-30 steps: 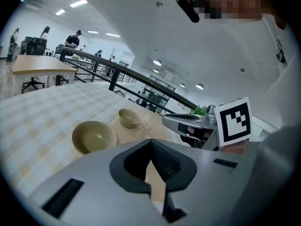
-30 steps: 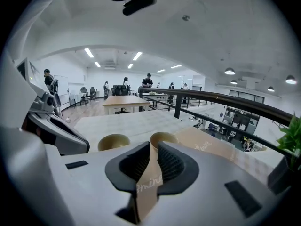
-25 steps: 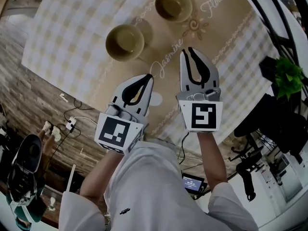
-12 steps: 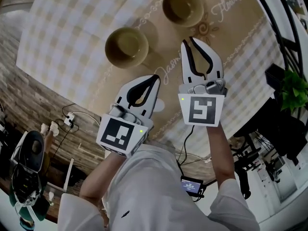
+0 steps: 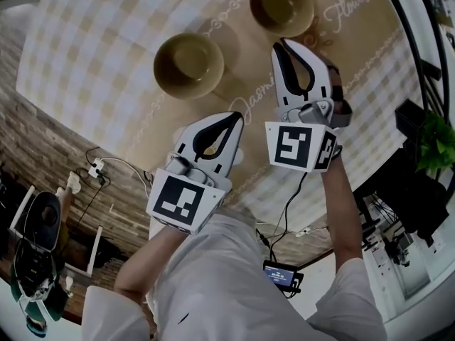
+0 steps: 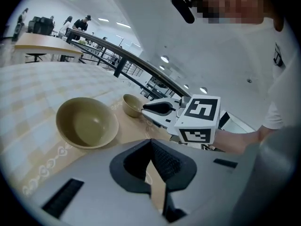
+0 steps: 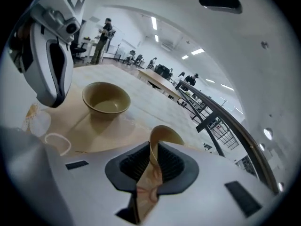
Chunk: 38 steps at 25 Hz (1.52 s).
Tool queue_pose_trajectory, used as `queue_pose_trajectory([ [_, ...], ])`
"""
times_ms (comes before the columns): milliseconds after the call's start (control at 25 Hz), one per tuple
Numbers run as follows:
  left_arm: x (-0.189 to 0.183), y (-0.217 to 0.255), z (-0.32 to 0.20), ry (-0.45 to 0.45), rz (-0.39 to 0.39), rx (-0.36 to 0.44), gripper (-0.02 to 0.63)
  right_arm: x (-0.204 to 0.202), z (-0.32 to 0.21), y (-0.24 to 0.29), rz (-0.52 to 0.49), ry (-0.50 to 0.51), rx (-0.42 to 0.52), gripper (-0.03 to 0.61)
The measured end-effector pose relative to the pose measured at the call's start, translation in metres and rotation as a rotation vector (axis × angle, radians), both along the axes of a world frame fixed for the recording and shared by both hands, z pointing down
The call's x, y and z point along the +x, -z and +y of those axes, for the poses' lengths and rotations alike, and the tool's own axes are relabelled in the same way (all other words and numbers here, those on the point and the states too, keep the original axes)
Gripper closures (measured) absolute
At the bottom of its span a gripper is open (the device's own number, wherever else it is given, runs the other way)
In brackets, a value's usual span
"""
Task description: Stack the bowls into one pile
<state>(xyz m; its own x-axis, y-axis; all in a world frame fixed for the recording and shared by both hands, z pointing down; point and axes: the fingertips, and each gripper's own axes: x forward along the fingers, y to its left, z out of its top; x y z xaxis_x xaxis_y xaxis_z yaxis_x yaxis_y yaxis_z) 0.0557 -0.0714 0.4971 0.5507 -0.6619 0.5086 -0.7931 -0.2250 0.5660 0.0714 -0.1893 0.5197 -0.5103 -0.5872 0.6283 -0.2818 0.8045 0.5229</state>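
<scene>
Two smooth round bowls (image 5: 188, 65) (image 5: 281, 6) apart on checked cloth (image 5: 106, 34), left hand-held gripper (image 5: 237, 117) clenched, right hand-held gripper (image 5: 279, 45) clenched

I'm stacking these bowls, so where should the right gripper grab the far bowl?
Take the far bowl by its rim, at the edge nearest the right gripper, coming down from above with one jaw inside and one outside. It stands upright and empty, so the thin rim is free; the round body looks too wide to span. The jaws are together, so open them first.
</scene>
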Motion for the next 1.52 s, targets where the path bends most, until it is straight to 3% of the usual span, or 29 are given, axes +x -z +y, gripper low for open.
queue_pose_trajectory([
  [280, -0.001, -0.004, 0.003, 0.031, 0.015, 0.002, 0.597, -0.001, -0.007, -0.023, 0.127, 0.093, 0.055, 0.537],
  [560, -0.004, -0.009, 0.009, 0.035, 0.016, -0.015, 0.597, -0.002, -0.012, -0.027, 0.165, 0.139, 0.108, 0.537],
  [1520, -0.005, 0.004, 0.045, 0.036, -0.016, -0.011, 0.597, -0.006, 0.039, 0.026, 0.148, 0.233, 0.216, 0.540],
])
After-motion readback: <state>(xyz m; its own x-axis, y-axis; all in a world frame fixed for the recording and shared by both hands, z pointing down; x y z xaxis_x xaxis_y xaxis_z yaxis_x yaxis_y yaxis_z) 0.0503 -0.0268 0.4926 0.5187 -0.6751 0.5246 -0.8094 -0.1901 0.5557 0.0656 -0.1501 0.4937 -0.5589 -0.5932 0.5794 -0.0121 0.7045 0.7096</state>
